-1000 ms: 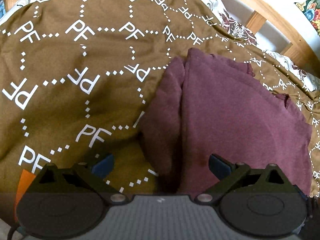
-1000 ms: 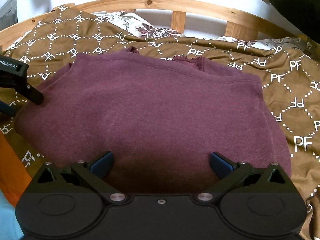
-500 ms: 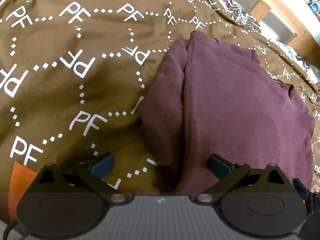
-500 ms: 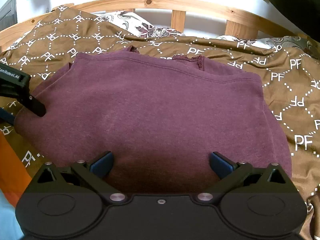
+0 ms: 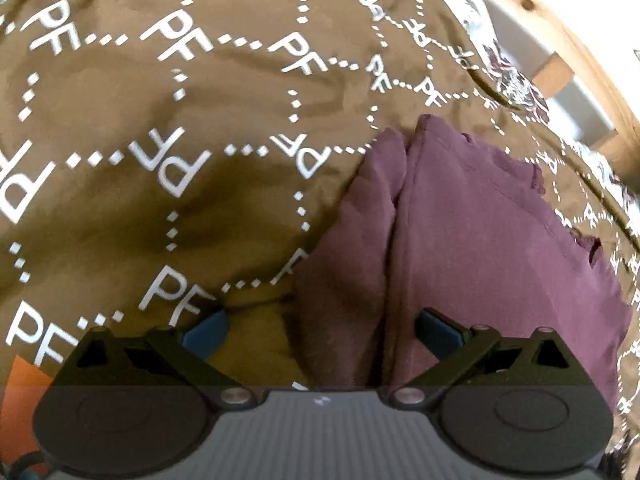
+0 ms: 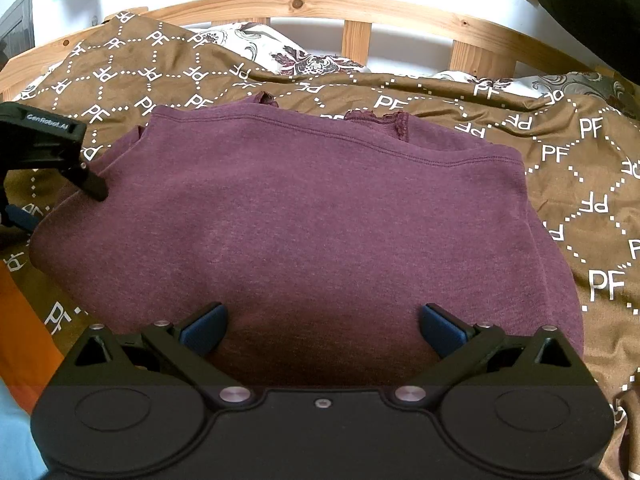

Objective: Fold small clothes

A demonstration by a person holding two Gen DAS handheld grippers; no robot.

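The left tool point(image 5: 320, 330) has its two blue pads spread wide and holds nothing. It is at the left edge of the garment point(image 5: 480, 248), a maroon piece that lies folded on the brown blanket point(image 5: 160, 200). The left pad is over the blanket and the right pad is over the cloth. This view shows what the other does not: a narrow fold of the cloth running along the left side, with a deep crease between it and the main part.

The right tool point(image 6: 322, 330) is also spread wide and holds nothing; both its pads are over the near edge of the garment point(image 6: 304, 220). Only this view shows the whole piece: a wide flat shape with a stitched hem across the far side and some lace trim point(image 6: 384, 120) behind it. It also shows the left tool point(image 6: 48, 160) from the outside, at the left edge of the cloth, and the wooden bed frame point(image 6: 360, 4) behind the blanket point(image 6: 580, 160).
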